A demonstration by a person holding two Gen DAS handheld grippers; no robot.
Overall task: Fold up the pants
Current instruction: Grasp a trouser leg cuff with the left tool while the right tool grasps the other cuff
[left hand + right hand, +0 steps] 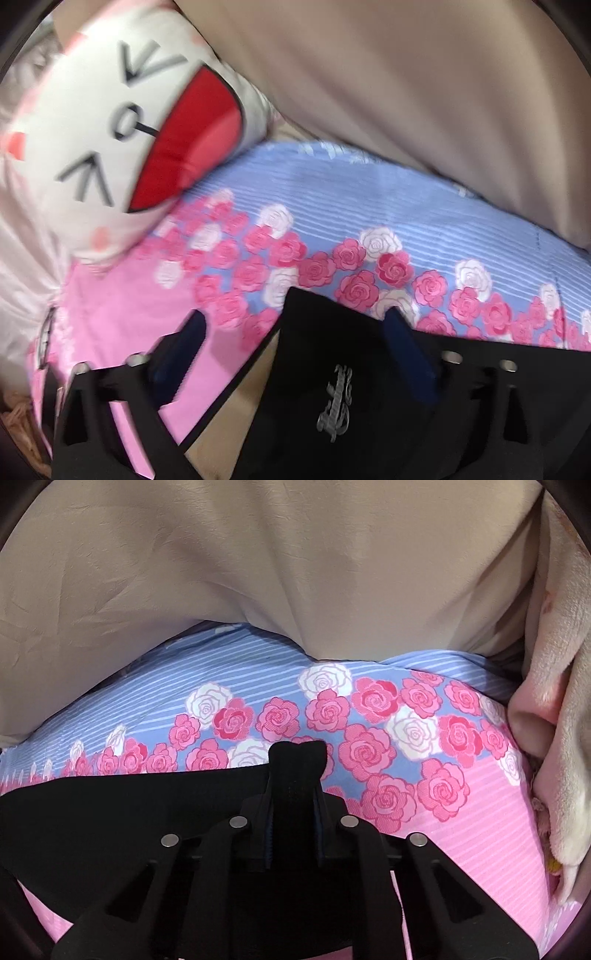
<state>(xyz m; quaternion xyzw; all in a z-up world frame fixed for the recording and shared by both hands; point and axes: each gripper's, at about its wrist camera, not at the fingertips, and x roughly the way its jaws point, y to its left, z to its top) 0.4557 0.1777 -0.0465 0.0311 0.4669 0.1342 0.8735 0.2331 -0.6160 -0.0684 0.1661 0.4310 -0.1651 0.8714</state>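
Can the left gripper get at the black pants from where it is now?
Probably yes: the left gripper has its jaws open, with the black pants lying between them and nothing in the way.

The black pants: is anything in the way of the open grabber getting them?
Nothing visible. The left gripper is open with the black pants already between its fingers. The right gripper already pinches them. The cat pillow sits off to the side.
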